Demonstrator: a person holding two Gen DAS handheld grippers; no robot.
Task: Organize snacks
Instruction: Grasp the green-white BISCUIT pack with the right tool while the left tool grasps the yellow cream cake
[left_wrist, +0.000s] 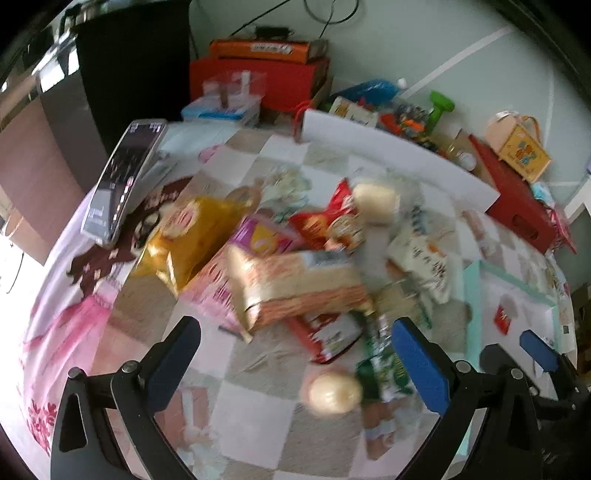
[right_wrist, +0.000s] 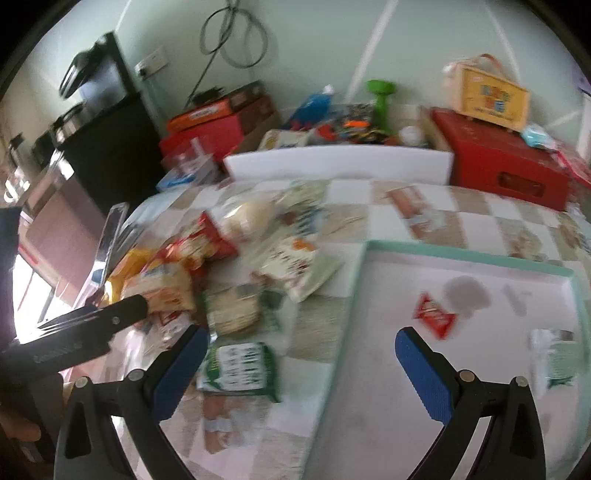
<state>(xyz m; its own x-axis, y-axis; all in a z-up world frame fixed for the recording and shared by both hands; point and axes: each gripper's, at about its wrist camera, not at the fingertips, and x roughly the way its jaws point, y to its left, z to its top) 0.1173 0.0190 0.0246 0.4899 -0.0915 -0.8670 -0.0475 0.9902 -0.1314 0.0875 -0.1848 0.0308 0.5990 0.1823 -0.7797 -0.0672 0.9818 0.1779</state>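
Both views blurred. Snacks sit in a loose heap on the checkered bench (right_wrist: 461, 225), left of a mint-rimmed white tray (right_wrist: 469, 258). The tray holds only a small red packet (right_wrist: 434, 315) and a pale green-printed pouch (right_wrist: 556, 363), so sorting looks barely begun.

Left gripper (left_wrist: 295, 363) has jaws spread wide, holding nothing, hovering over the near edge of the heap, roughly above a round cream bun (left_wrist: 334, 393) and a green-and-white packet (left_wrist: 384, 369). These are probably the next candidates since they lie nearest.

Right gripper (right_wrist: 299, 373) also has jaws wide and empty, straddling the tray's left rim, with another view of the green-and-white packet (right_wrist: 238, 367) just outside the tray.

Further back in the pile: beige cracker bag (left_wrist: 299, 284), pink box (left_wrist: 236, 273), yellow chip bag (left_wrist: 184, 240), red bags (left_wrist: 325, 218). A phone (left_wrist: 122, 181) stands propped at the left, likely recording.
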